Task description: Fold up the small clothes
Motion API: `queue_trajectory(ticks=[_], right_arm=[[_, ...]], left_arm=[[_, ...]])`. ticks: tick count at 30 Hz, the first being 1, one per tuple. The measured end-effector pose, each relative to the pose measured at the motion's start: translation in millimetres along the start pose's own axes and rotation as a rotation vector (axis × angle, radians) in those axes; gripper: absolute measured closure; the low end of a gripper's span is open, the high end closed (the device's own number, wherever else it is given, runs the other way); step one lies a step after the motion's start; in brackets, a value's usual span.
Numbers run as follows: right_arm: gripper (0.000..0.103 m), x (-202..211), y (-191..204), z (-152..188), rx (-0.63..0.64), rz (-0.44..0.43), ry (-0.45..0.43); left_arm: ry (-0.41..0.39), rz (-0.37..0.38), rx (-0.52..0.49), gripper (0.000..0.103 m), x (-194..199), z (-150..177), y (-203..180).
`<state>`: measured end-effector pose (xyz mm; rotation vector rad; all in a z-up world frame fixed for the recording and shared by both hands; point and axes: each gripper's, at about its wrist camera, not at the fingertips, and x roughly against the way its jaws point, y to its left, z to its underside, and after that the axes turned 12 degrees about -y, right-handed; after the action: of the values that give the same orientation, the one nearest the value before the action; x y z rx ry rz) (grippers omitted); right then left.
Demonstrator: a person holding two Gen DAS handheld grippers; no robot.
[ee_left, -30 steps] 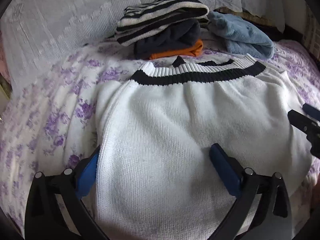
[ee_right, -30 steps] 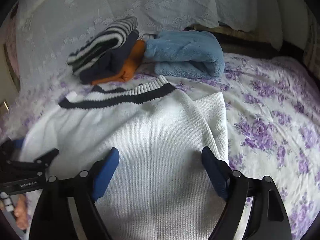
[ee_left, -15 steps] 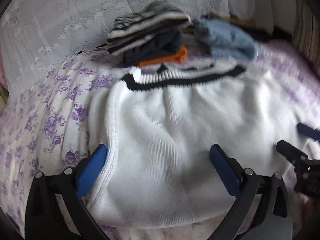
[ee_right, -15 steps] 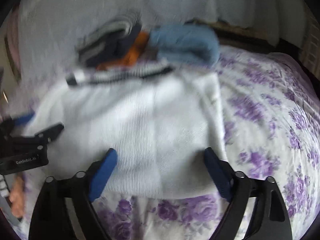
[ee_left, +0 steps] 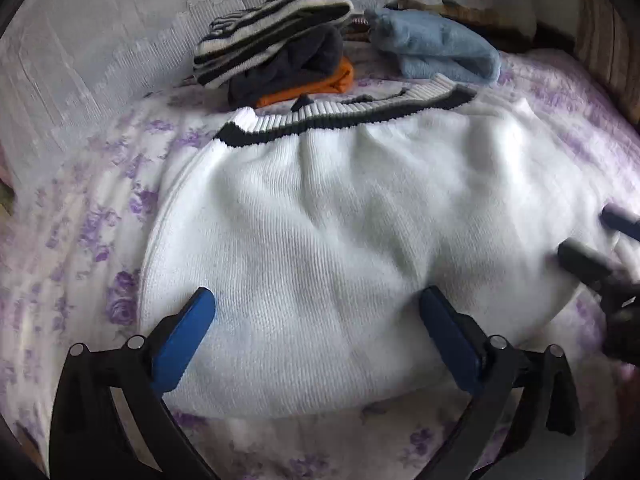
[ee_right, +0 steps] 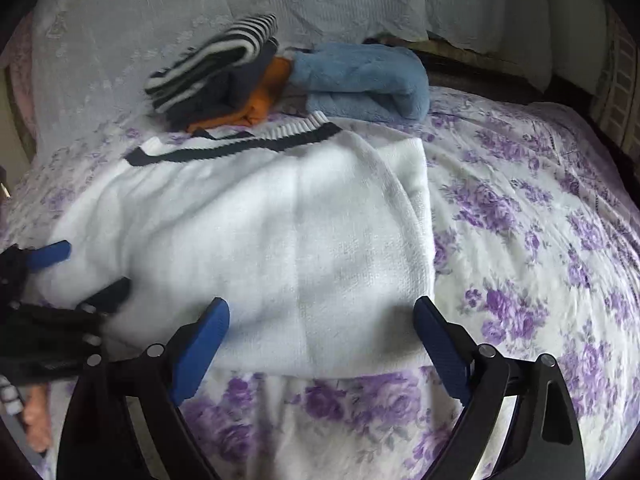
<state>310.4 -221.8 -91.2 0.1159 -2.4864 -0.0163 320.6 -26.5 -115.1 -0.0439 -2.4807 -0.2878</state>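
1. A pile of folded clothes (ee_left: 276,44) sat at the upper centre of the left wrist view: a black-and-white striped knit on top, a dark garment under it and an orange one at the bottom.
2. A folded blue fleece (ee_right: 360,80) lay just right of the pile, near the far edge of the white sweater (ee_left: 340,232).
3. The sweater, with its black-banded ribbed collar (ee_left: 348,114) turned toward the pile, was spread across the purple-flowered bedspread (ee_right: 540,240) and filled the middle of both views; its near hem ran just beyond the fingertips in each.
4. A pale lace-patterned cloth (ee_left: 100,40) covered the upper left of the left wrist view.
5. Nothing stood between either gripper and the sweater.
6. The left gripper (ee_left: 318,322) had its blue pads spread wide over the sweater's lower part, clamping nothing; whether the pads touched the knit could not be told.
7. The right gripper (ee_right: 320,330) likewise stood wide apart over the hem at the sweater's right side, holding nothing.
8. Part of a person's hand (ee_right: 38,416) showed at the lower left of the right wrist view.
9. Small print on the left gripper's body was too blurred to read.
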Motion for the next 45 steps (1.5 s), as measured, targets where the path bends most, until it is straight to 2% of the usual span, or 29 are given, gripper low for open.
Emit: queue_trajectory(ticks=[2, 3, 5, 8, 9, 10, 13, 15, 16, 19, 20, 23, 25, 27, 29, 32, 35, 37, 41, 45], right_arm=[[0.01, 11.1, -8.4, -7.8, -0.058, -0.031, -0.056], [0.01, 15.2, -12.7, -14.3, -0.087, -0.052, -0.086], [0.011, 20.3, -26.3, -37.3, -0.147, -0.074, -0.138], [0.023, 1.9, -40.2, -67.7, -0.188, -0.075, -0.13], [0.023, -9.9, -43.6, -72.6, -0.205, -0.082, -0.106], [0.023, -19.3, -44.1, -72.4, -0.213, -0.091, -0.08], [0.024, -66.5, -43.2, -47.2, -0.209, -0.089, 0.072], [0.025, -67.0, -43.3, -37.3, -0.202, -0.093, 0.036], [0.025, -60.8, -43.3, -42.8, -0.203, -0.097, 0.039], [0.019, -31.3, -61.3, -55.3, -0.295, -0.154, -0.07], [0.015, -27.3, -69.0, -56.5, -0.319, -0.154, -0.067], [0.015, -28.1, -95.7, -51.1, -0.392, -0.156, -0.047], [0.015, -38.5, -118.2, -42.2, -0.473, -0.143, 0.003], [0.015, -49.2, -138.0, -31.4, -0.593, -0.188, 0.042], [0.015, -51.0, -151.5, -24.7, -0.682, -0.251, 0.038], [0.015, -46.9, -150.8, -19.7, -0.717, -0.343, 0.05], [0.015, -42.5, -143.9, -13.2, -0.715, -0.416, 0.089], [0.015, -40.2, -139.1, -11.1, -0.71, -0.439, 0.111], [0.009, -43.1, -127.6, -10.8, -0.685, -0.456, 0.131], [0.005, -63.8, -121.3, -23.3, -0.648, -0.441, 0.144]], left_arm=[[-0.055, 0.002, -0.014, 0.004, 17.1, -3.9, -1.4], [-0.08, 0.027, -0.008, 0.004, 24.6, -7.2, -0.5], [-0.089, 0.051, 0.008, 0.004, 27.1, -19.6, 0.4], [-0.057, 0.037, 0.054, 0.004, 13.1, -43.4, 1.1], [-0.048, 0.041, 0.082, 0.004, 5.9, -50.6, 2.0], [-0.038, 0.044, 0.1, 0.004, -1.6, -55.1, 1.2], [0.076, 0.02, 0.122, 0.004, -45.2, -49.8, -8.4], [0.01, 0.032, 0.158, 0.004, -46.8, -40.1, -9.1], [0.009, 0.036, 0.146, 0.004, -44.5, -40.4, -9.2], [-0.019, 0.055, 0.203, 0.004, -35.3, -43.1, 2.3], [-0.034, 0.059, 0.233, 0.004, -31.8, -43.4, 8.0], [-0.055, 0.063, 0.287, 0.004, -26.0, -42.7, 20.3], [-0.034, 0.057, 0.294, 0.004, -29.5, -40.3, 23.8], [0.014, 0.047, 0.279, 0.004, -40.3, -35.2, 20.7], [-0.003, 0.025, 0.249, 0.004, -37.6, -36.0, 15.1], [-0.008, 0.027, 0.223, 0.004, -34.9, -35.7, 9.5], [-0.01, 0.104, 0.25, 0.004, -29.5, -36.1, 10.3], [-0.018, 0.126, 0.239, 0.004, -25.7, -36.0, 5.1], [-0.035, 0.095, 0.14, 0.004, -23.8, -35.2, -14.3], [-0.012, 0.106, 0.184, 0.004, -26.9, -37.8, -7.6]])
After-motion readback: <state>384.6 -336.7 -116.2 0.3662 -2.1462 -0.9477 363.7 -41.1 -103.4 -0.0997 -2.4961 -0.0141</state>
